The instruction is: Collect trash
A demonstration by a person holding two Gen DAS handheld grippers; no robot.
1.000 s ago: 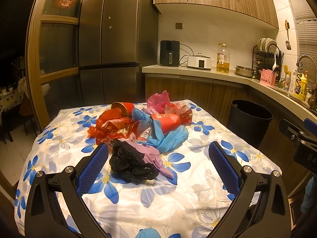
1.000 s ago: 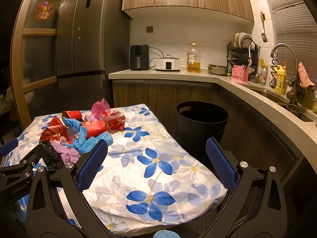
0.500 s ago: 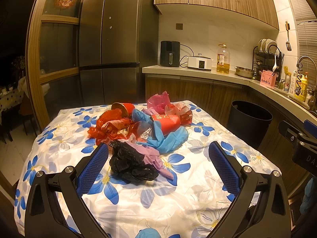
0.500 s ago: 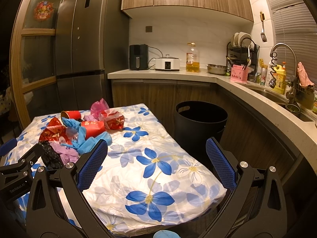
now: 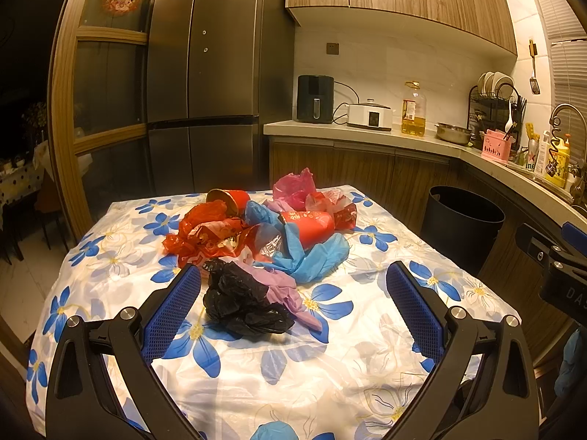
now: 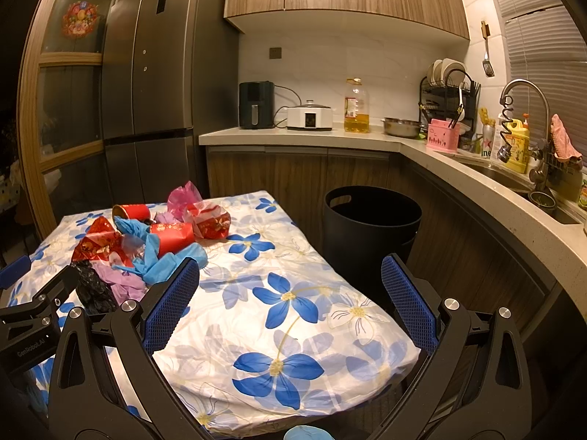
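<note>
A heap of trash lies mid-table: a crumpled black bag (image 5: 245, 304), a purple glove (image 5: 284, 289), blue gloves (image 5: 312, 255), red wrappers (image 5: 209, 236), two red paper cups (image 5: 310, 222) and a pink bag (image 5: 293, 185). My left gripper (image 5: 292, 302) is open just above the table, its fingers either side of the black bag without touching it. My right gripper (image 6: 291, 293) is open over the table's right half, holding nothing. The same heap (image 6: 146, 242) shows at its left. A black trash bin (image 6: 370, 227) stands on the floor right of the table.
The table wears a white cloth with blue flowers (image 5: 330, 359). A dark fridge (image 5: 212, 80) stands behind it. The L-shaped counter (image 6: 422, 146) carries an air fryer, cooker, oil bottle, dish rack and sink. The left gripper's body (image 6: 33, 315) shows at the right view's left edge.
Almost nothing differs; the right wrist view has drifted very slightly, and both grippers stay open in place.
</note>
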